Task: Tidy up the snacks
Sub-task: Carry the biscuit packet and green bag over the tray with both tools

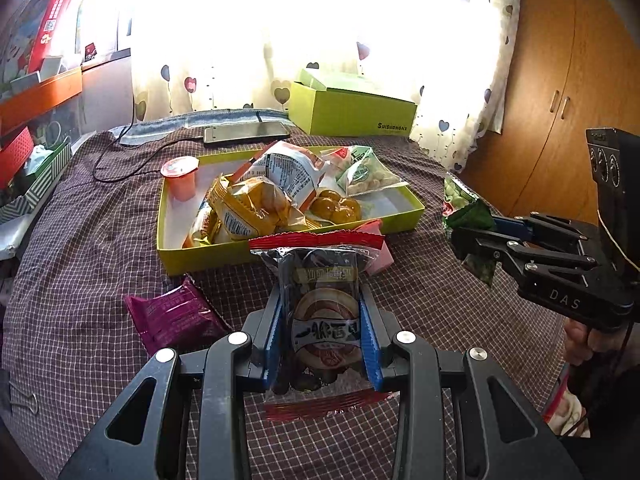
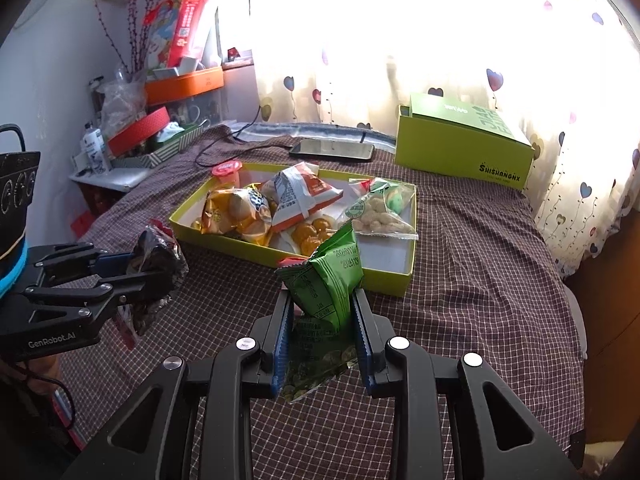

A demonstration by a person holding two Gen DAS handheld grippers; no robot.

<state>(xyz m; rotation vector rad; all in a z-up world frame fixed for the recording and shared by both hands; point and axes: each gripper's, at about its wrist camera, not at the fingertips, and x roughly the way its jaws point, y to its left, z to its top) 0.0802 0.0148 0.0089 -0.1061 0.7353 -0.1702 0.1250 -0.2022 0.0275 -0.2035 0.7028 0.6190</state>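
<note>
Over at nine o'clock, a magenta snack packet (image 1: 173, 316) lies flat on the checked bedspread (image 1: 80, 248), just beside the near left corner of the lime-green tray (image 1: 192, 258). Next along, the left gripper (image 1: 325, 320) has its blue-padded fingers (image 1: 274, 336) pressed in on a dark clear-wrapped packet (image 1: 326, 312) with red sealed ends, held upright above the cloth just short of the tray's near wall. At twelve o'clock from it the tray holds a heap: a small orange jelly cup (image 1: 181, 176) in the far left corner, yellow bun bags (image 1: 248, 208) in the middle, a white and orange bag (image 1: 286, 172) on top, and a clear bag of pale puffs (image 1: 366, 176) toward the right. Beyond the tray, a phone (image 1: 246, 132) lies on its cable, and a lime-green box (image 1: 352, 112) sits against the heart-print curtain (image 1: 224, 60). At three o'clock the right gripper (image 2: 322, 320) is clamped on a green snack packet (image 2: 328, 280), tilted, lifted just before the tray's near right edge.
</note>
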